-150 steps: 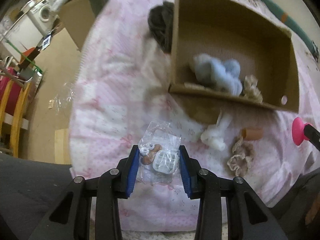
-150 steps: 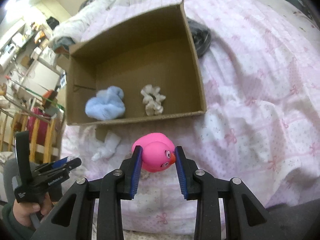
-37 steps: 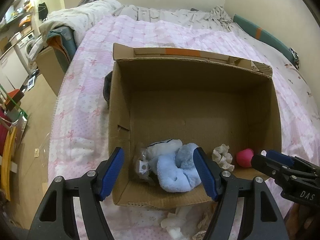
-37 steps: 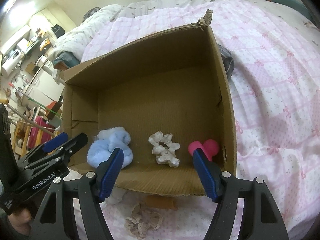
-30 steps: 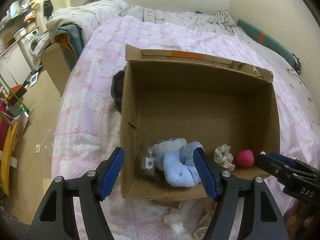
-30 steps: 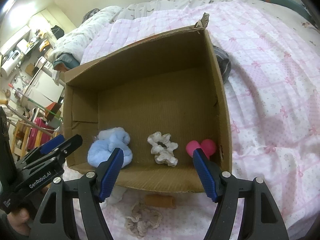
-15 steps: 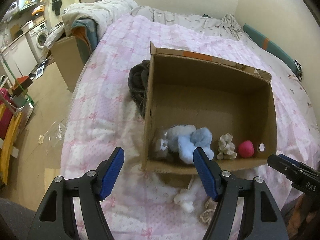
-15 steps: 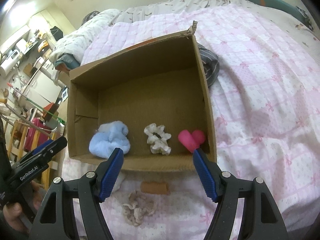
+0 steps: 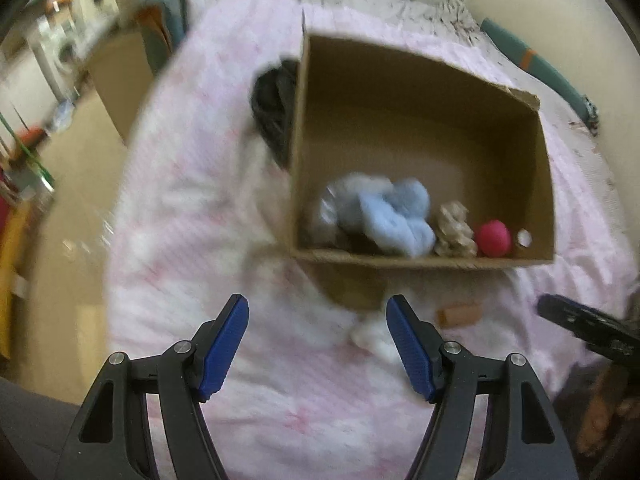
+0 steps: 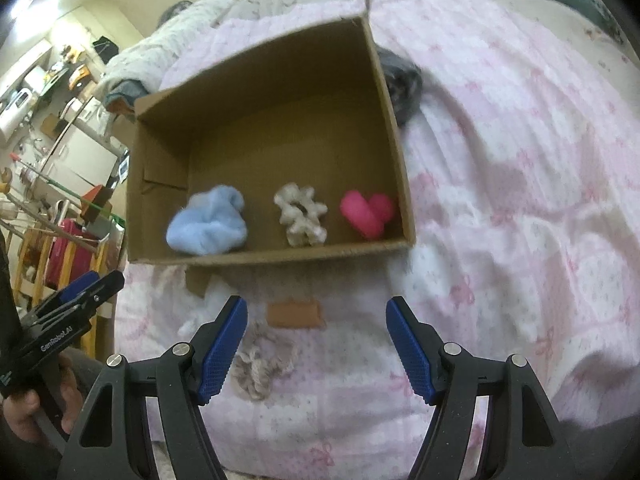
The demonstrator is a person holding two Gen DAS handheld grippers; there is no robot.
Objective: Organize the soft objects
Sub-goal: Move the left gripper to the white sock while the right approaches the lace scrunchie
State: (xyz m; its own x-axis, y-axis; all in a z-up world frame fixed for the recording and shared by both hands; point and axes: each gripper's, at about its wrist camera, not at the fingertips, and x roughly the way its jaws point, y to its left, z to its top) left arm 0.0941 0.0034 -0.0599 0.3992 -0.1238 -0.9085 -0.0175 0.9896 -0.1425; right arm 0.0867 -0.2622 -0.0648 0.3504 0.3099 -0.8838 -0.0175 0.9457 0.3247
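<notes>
A bed covered by a pink bow-patterned quilt (image 10: 520, 208) fills both wrist views, with a cluttered room floor and shelving at about nine to ten o'clock. On the quilt stands an open cardboard box (image 10: 256, 92), lying toward twelve o'clock from both grippers; a dark garment (image 10: 402, 80) touches the outside of its wall, at one o'clock in the right wrist view. Along the box's near wall sit, in order of size, a light-blue plush (image 10: 206, 226) at the left, a beige scrunchie (image 10: 300, 214) in the middle, and a pink toy duck (image 10: 368, 212) in the right corner. The left wrist view, which is blurred, also shows a clear plastic bag (image 9: 330, 210) pressed against the left side of the blue plush. Outside the box, on the quilt just before its near wall, lie a white fluffy item (image 9: 374, 334), a second beige scrunchie (image 10: 264, 360), and a small brown roll (image 10: 295, 314). The left gripper (image 9: 318, 344) has its blue pads spread wide and grips nothing; the white fluffy item lies just inside its right pad at about one o'clock. The right gripper (image 10: 318, 344) is likewise spread wide and empty, with the brown roll between and beyond its pads and the loose scrunchie beside its left pad at about eight o'clock. A person's hand (image 10: 24, 408) holding the left gripper appears at eight o'clock in the right wrist view.
</notes>
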